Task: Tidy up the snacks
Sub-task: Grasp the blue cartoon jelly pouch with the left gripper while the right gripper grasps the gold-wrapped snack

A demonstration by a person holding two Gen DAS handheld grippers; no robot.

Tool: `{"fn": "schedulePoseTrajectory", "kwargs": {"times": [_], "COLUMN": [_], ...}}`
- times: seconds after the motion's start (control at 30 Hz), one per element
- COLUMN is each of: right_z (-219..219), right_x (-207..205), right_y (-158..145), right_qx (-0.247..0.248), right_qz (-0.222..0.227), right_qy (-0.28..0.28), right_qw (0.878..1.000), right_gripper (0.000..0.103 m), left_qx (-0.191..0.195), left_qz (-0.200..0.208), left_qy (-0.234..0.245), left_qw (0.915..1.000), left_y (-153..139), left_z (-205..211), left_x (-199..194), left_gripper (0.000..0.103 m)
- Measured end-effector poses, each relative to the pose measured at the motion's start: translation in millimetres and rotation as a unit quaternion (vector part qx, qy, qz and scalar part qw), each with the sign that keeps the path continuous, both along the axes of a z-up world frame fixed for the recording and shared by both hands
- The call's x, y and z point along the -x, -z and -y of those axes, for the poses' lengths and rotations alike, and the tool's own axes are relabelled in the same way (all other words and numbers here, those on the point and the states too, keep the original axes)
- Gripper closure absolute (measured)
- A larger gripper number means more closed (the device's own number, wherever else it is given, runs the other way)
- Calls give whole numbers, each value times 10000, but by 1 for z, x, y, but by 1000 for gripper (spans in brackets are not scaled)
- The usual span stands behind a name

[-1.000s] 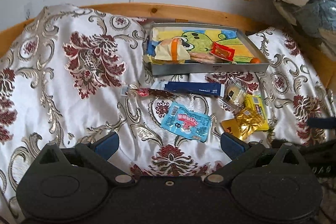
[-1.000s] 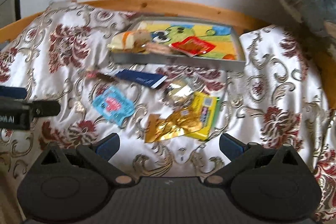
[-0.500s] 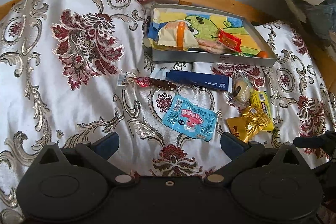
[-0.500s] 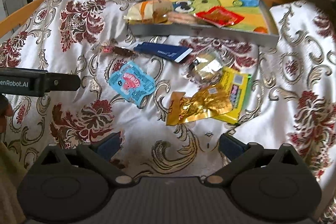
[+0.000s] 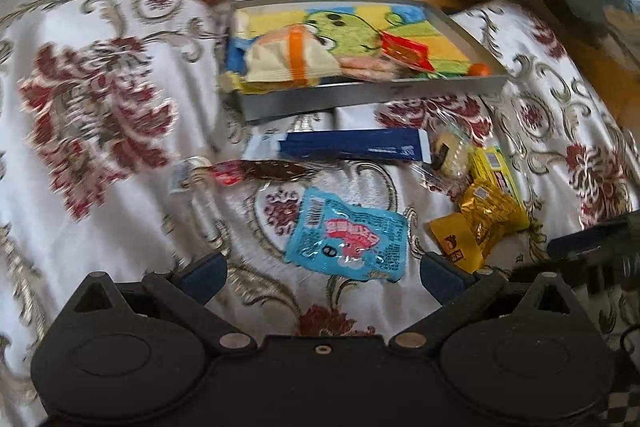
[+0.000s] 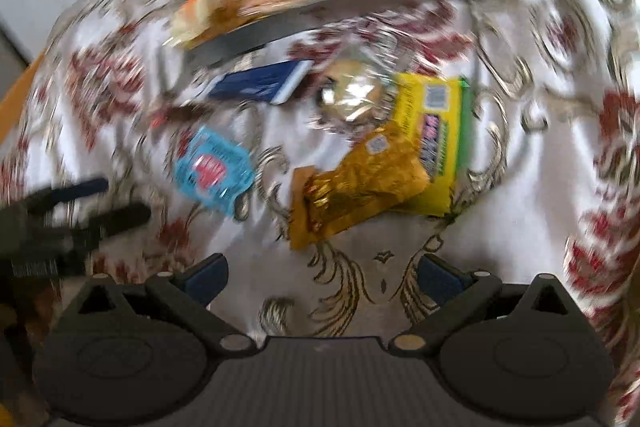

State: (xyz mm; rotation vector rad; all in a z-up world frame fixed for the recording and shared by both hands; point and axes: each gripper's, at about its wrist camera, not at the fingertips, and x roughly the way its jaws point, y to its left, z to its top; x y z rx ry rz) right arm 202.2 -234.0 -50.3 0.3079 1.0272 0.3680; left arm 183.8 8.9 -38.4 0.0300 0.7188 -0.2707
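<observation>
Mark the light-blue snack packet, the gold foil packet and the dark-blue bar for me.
Light-blue snack packet [image 5: 347,235]: left wrist view, centre of its printed face.
Gold foil packet [image 6: 352,183]: right wrist view, middle of the crinkled foil.
Dark-blue bar [image 5: 352,145]: left wrist view, mid-length of the wrapper.

Soft even daylight, faint shadows, glare on the clear crinkled plastic wrapper [image 6: 354,95], mild blur in left view, heavy swirling motion blur in right view, fisheye bending at edges
</observation>
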Motion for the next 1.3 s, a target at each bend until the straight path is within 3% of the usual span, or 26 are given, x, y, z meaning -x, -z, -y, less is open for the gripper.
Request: {"fn": "schedulePoseTrajectory", "kwargs": {"times": [0.13,0.23,0.4,0.63,0.93,1.17,1.27,1.3], "right_z": [11,17,15,9,-4,0,-4,-8], "right_x": [-14,-23,-39,-50,-46,-52,-54,-55], "right_y": [16,21,30,36,26,24,22,20], "right_qx": [-597,-1011,-1512,-1860,-1711,-1644,-1578,-1489], "right_qz": [-330,-306,-320,-396,-107,74,216,302], "right_qy": [469,642,697,876,506,603,470,386], "right_qw": [9966,9923,9855,9778,9839,9845,9861,9876], "right_gripper": [0,2,1,1,8,33,51,50], "left_qx": [-291,-432,-364,-717,-781,-775,-912,-981], "left_qz": [215,355,185,263,174,151,138,119], "left_qy": [39,67,184,429,643,947,960,953], "left_qw": [9993,9984,9990,9962,9947,9924,9911,9905], "left_y": [8,13,26,42,49,49,53,54], "left_z": [9,13,16,32,43,47,49,50], "left_x": [-12,-22,-35,-42,-44,-39,-39,-40], "left_gripper": [1,1,1,1,1,1,1,1]}}
